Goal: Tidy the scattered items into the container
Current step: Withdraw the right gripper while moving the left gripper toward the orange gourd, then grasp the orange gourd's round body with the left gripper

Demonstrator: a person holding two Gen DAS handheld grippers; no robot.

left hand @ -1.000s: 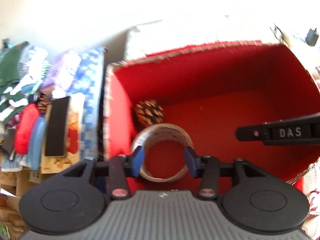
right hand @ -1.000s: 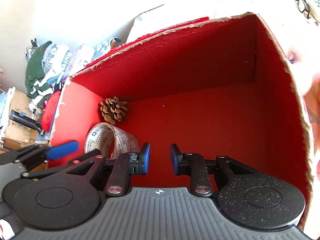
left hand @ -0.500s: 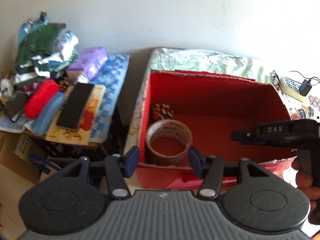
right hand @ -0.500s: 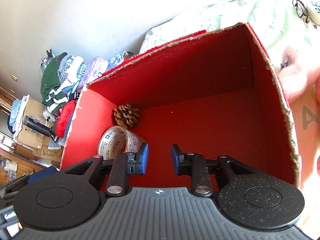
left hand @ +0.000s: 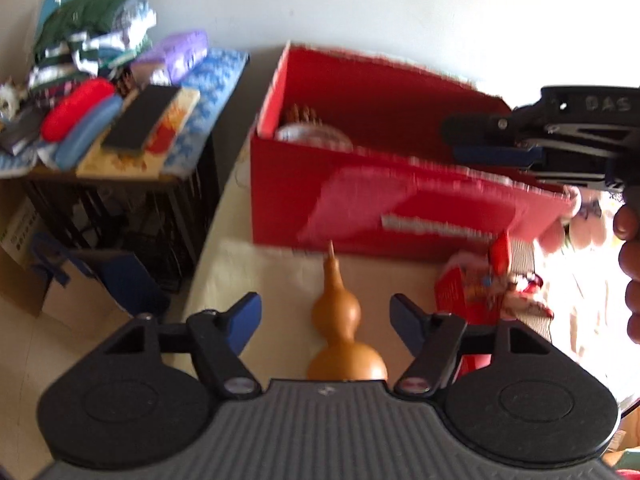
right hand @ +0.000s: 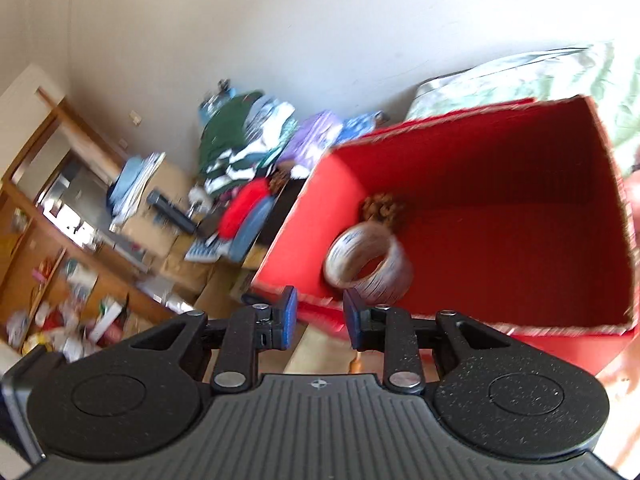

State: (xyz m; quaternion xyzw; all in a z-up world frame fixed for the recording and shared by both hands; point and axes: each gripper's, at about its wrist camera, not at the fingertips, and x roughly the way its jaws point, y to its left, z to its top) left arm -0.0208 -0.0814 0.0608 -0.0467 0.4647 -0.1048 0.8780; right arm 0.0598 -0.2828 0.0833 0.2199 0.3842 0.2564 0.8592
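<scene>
A red box [left hand: 360, 204] stands on a cream-covered table, with a tape roll [right hand: 368, 264] and a pine cone [right hand: 384, 210] inside at its left end. In front of the box lies an orange-brown gourd [left hand: 344, 332], stem toward the box. My left gripper [left hand: 325, 318] is open, and the gourd shows between its fingers without touching them. My right gripper [right hand: 320, 320] hovers just outside the box's near left corner. Its jaws stand a narrow gap apart with nothing between them. In the left wrist view the right gripper [left hand: 540, 140] hangs over the box's right end.
A red snack packet [left hand: 472, 292] and other small items lie right of the gourd. Left of the box, a side table [left hand: 120, 176] holds folded clothes [left hand: 92, 36], a red case, a blue case and a black slab. Cardboard boxes and a blue bag [left hand: 120, 280] sit on the floor.
Both grippers have pulled back out of the red box. The left one left the tape roll inside and now sits over the gourd in front of the box.
</scene>
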